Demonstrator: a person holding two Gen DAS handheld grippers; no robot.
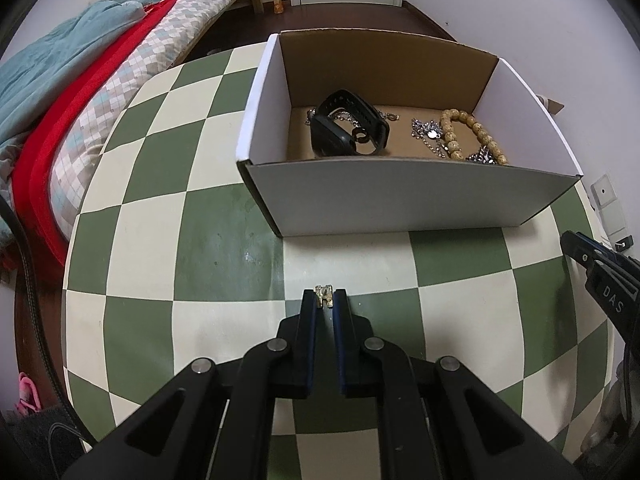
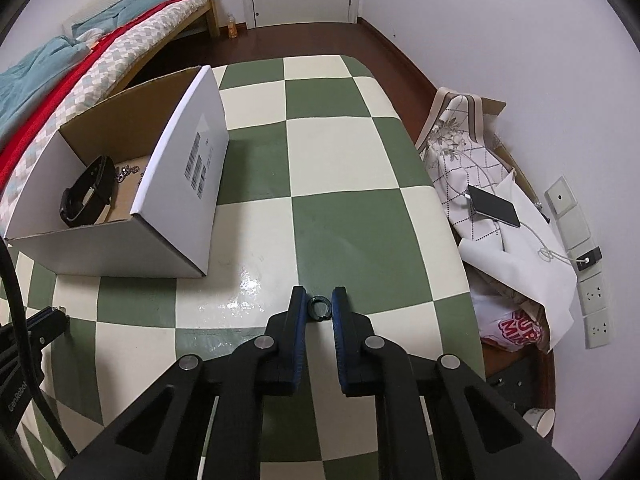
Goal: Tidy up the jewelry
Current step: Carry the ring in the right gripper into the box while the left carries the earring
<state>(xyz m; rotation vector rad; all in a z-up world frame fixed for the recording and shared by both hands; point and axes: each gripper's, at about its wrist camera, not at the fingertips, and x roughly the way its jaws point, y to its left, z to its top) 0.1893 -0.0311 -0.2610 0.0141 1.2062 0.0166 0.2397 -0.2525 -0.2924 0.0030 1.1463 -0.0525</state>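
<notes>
My left gripper (image 1: 324, 298) is shut on a small gold ring (image 1: 323, 295), held between its tips just above the green-and-cream checkered table (image 1: 200, 248). A white cardboard box (image 1: 400, 196) stands beyond it and holds a black watch (image 1: 348, 130), silver chains (image 1: 428, 132) and a wooden bead bracelet (image 1: 472, 132). My right gripper (image 2: 319, 304) has a small black ring (image 2: 320, 307) between its fingertips; the jaws stand close on both sides of it, and contact is unclear. The box (image 2: 120, 236) lies to its left, with the watch (image 2: 86, 196) inside.
A bed with red and teal bedding (image 1: 80, 92) lies left of the table. Right of the table are a patterned cloth pile with a phone (image 2: 494, 206) on a cable, a plastic bag (image 2: 516, 326) and wall sockets (image 2: 596, 300). The right gripper's body (image 1: 608, 280) shows at the left view's edge.
</notes>
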